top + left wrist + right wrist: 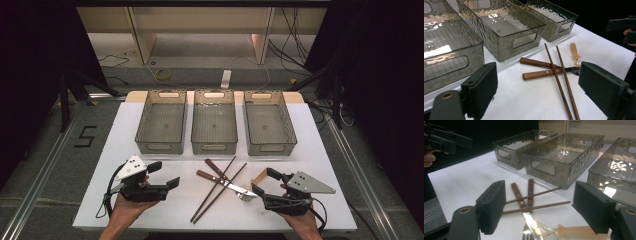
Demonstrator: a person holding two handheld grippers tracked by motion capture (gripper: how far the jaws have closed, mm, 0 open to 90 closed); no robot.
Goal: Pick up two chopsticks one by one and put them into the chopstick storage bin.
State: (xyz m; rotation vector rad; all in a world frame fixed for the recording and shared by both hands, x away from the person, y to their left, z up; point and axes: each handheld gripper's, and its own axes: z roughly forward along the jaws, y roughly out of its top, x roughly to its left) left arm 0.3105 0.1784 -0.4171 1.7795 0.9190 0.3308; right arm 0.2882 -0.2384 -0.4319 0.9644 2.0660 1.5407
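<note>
From above, my left gripper (166, 175) hangs with its jaws spread and nothing between them, and my right gripper (261, 181) is likewise spread and empty. The cutlery lies between the two: two chopsticks (216, 190) crossed over two wood-handled pieces (214, 170), all on the white table (125, 135), with three clear bins (162, 121) in a row beyond my fingertips. Along my left jaws, both pads stand wide apart and the chopsticks (560, 82) run away between them, just ahead, over the wooden handles (537, 74); a pale spoon (574, 51) lies farther on, and the bins (499, 27) sit beyond my left pad. Along my right jaws, again wide and gripping nothing, the handles (518, 193) and chopsticks (536, 207) lie just past the pads, a fork's tines (526, 233) and the pale spoon (579, 230) nearest, the bins (564, 155) farther out.
</note>
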